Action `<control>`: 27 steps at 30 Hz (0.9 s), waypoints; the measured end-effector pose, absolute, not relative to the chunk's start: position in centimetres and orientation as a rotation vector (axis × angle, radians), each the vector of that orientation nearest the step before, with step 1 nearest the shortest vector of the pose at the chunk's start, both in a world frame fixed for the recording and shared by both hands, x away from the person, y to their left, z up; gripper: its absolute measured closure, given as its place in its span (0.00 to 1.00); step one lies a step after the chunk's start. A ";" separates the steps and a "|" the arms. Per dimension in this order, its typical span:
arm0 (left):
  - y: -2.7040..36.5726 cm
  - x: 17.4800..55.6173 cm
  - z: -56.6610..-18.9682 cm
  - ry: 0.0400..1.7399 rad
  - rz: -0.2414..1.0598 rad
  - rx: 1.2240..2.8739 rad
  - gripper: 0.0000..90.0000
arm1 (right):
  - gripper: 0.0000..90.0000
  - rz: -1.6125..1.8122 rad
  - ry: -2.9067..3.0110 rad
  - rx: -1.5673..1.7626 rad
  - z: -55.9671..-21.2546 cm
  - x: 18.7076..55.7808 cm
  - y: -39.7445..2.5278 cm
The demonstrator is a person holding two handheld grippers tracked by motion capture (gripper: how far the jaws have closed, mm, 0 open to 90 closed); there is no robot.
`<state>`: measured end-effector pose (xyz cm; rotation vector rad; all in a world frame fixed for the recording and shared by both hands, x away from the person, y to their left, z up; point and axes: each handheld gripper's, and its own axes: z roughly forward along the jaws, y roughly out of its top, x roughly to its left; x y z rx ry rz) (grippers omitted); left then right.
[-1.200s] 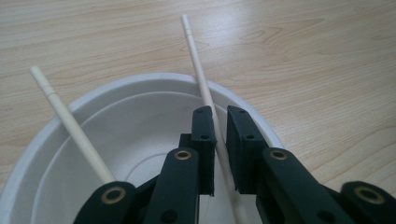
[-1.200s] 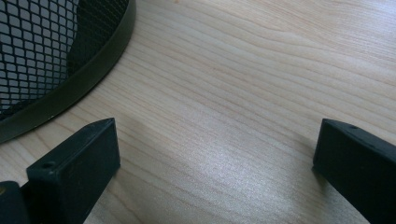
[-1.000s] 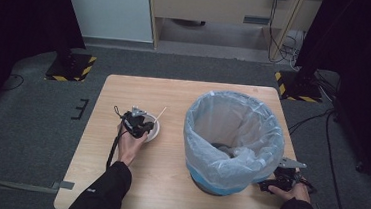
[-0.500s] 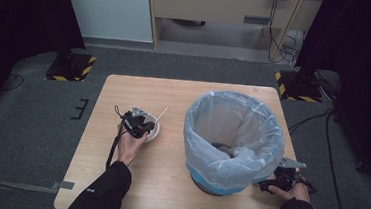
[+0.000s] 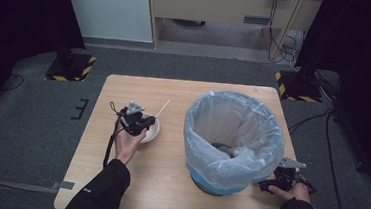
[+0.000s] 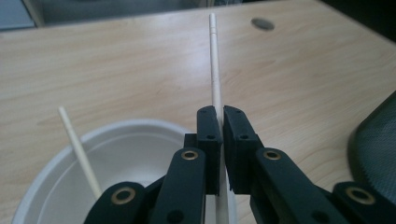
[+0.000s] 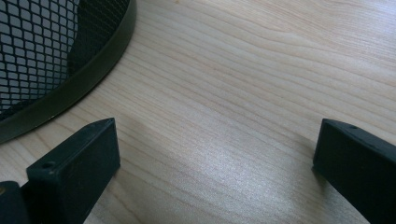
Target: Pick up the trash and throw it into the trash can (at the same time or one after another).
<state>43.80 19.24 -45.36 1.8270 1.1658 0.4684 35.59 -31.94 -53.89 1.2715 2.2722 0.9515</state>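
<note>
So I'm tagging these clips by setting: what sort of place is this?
Probably a lab or recording studio, not a home: a lone wooden table on grey carpet, black curtains at both sides, and hazard-striped stand bases with cables trailing behind.

On the table: 2 wooden sticks (image 6: 215,70), 1 white bowl (image 6: 130,154), 1 lined mesh bin (image 5: 231,138), 2 hand-held grippers (image 5: 136,123).

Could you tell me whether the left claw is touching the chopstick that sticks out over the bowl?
Touching. In the left gripper view, the left claw has both jaws closed against the chopstick, which passes between them above the white bowl.
</note>
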 end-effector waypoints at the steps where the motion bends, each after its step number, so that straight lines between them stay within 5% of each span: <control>1: 19.2 43.7 -45.0 1.156 0.477 1.820 0.95 | 0.01 0.951 2.272 1.272 -53.9 35.6 -31.9; 27: 20.1 39.9 -36.0 0.927 0.576 1.568 0.95 | 0.01 0.952 2.272 1.272 -53.9 35.6 -31.9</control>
